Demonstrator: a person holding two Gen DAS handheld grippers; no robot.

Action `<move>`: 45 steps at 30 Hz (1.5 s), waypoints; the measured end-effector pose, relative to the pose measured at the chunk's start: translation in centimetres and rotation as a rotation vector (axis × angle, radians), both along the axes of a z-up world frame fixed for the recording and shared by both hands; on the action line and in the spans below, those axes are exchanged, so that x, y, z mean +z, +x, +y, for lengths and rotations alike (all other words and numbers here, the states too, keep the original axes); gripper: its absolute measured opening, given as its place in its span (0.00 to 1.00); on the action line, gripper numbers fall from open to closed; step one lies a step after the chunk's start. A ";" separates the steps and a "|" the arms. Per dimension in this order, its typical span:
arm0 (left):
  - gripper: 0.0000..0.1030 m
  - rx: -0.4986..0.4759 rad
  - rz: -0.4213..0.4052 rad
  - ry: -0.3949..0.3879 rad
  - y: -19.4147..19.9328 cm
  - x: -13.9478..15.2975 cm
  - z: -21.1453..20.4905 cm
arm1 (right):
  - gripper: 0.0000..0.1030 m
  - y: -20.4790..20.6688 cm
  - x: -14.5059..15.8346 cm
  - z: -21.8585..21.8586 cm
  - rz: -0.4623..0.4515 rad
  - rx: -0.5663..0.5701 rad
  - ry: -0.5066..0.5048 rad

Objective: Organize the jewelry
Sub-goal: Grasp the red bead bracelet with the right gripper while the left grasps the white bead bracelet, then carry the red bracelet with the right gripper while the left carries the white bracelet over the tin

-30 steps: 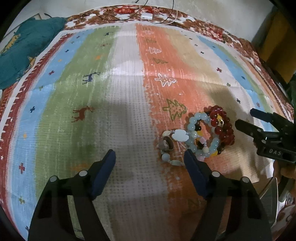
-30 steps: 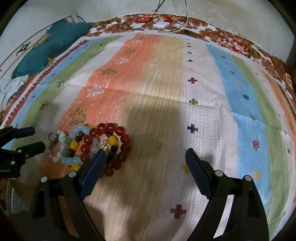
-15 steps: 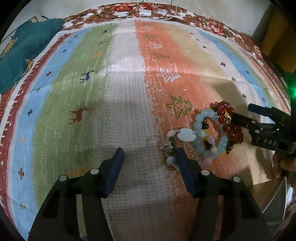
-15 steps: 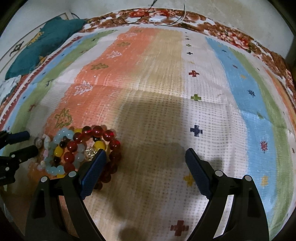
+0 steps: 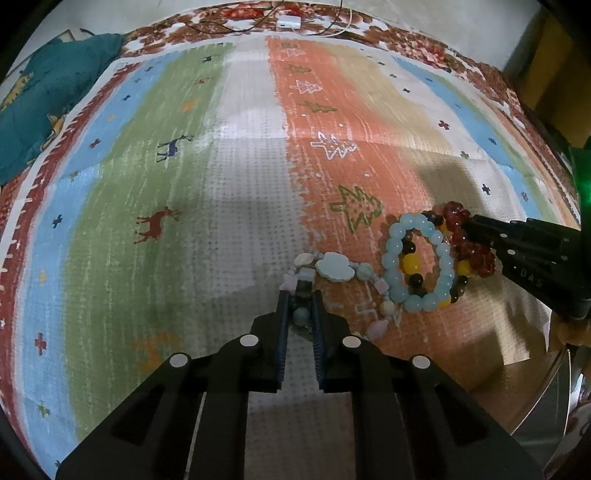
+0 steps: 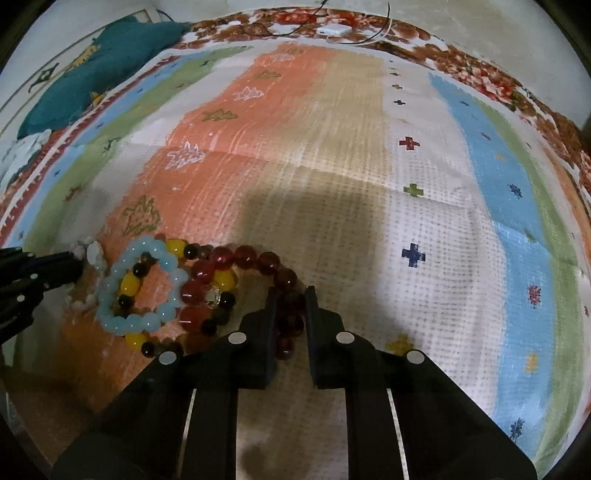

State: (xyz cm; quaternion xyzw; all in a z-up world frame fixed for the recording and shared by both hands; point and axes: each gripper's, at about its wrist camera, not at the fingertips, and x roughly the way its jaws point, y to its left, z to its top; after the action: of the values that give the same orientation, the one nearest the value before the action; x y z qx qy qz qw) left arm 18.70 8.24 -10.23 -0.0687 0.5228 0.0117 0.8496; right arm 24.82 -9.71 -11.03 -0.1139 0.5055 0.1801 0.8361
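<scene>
**Both tongs clamped on bracelets at the edges of a small pile**

The left tongs (image 5: 300, 308) were closed together on the near end of a pale charm bracelet (image 5: 332, 267), a strand of mixed stones with a cloud-shaped piece, low in the centre of the left wrist view. A round bluish bead sat pinched between the two fingers. The right tongs (image 6: 290, 306) were likewise clamped on the dark red bead bracelet (image 6: 258, 258), gripping the beads at its lower right curve, in the lower centre of the right wrist view.

Between the two lay a light blue bead bracelet (image 5: 417, 266) and a yellow and black bead bracelet (image 5: 412, 264), which overlapped each other and touched the red one. All four rested on a striped woven blanket (image 5: 240, 184) patterned with deer, trees and crosses. A teal cushion (image 5: 40, 96) sat in the upper left of the frame, and a white charger with cables (image 5: 289, 22) lay at the top centre.

Each pair of tongs held an outermost piece on opposite sides of the cluster, probably so the tangled bracelets could be drawn apart sideways without dragging the middle two. The sorting appeared barely begun, since every bracelet was still bunched together.
</scene>
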 end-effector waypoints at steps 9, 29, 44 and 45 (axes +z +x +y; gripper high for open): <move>0.10 0.012 -0.037 -0.014 -0.5 1.6 0.3 | 0.13 -0.7 0.7 -0.6 0.019 0.004 0.024; 0.09 0.017 -0.132 -0.078 -2.3 5.7 -0.2 | 0.13 -4.1 5.2 -1.1 -0.021 0.022 0.085; 0.10 0.017 -0.186 -0.115 -3.7 8.0 -0.7 | 0.13 -6.5 7.6 -1.7 -0.054 0.027 0.113; 0.10 0.015 -0.190 -0.118 -3.9 8.2 -0.9 | 0.13 -6.7 7.8 -1.7 -0.057 0.027 0.115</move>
State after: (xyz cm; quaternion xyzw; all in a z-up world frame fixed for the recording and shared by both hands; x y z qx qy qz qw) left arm 14.82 7.36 -2.05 -0.1230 0.4392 -0.0193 0.8897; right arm 18.11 -11.40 -3.22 -0.0776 0.4689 0.2170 0.8527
